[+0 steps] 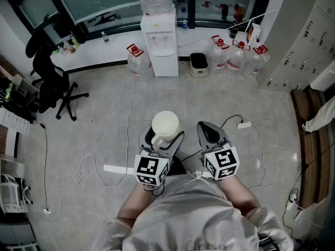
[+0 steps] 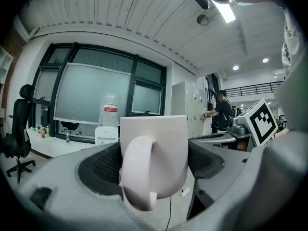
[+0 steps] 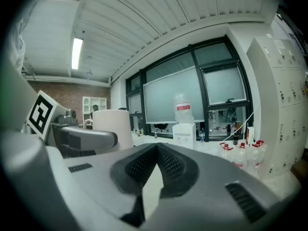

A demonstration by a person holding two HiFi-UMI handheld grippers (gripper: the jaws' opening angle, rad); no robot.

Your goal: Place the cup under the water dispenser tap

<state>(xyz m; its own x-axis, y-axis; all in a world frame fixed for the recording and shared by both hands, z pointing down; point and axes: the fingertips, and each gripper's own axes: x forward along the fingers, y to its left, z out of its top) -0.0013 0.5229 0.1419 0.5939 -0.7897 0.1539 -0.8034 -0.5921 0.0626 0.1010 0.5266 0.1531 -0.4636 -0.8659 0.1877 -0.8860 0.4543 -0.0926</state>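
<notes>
A white cup [image 1: 165,124] with a handle sits between the pads of my left gripper [image 1: 165,133], which is shut on it at waist height. In the left gripper view the cup [image 2: 154,148] fills the middle, handle turned toward the camera, inside the left gripper [image 2: 154,163]. My right gripper [image 1: 210,132] is beside it, shut with nothing in it; its tips meet in the right gripper view [image 3: 156,146]. The white water dispenser [image 1: 159,41] with a bottle on top stands far ahead against the window wall, also seen small as the dispenser [image 2: 107,133] and the dispenser [image 3: 184,132].
Several large water bottles [image 1: 238,56] stand right of the dispenser, one bottle [image 1: 137,59] left of it. A black office chair [image 1: 49,82] is at the left. Cables [image 1: 89,171] and a power strip [image 1: 244,125] lie on the floor. Lockers [image 1: 298,30] line the right.
</notes>
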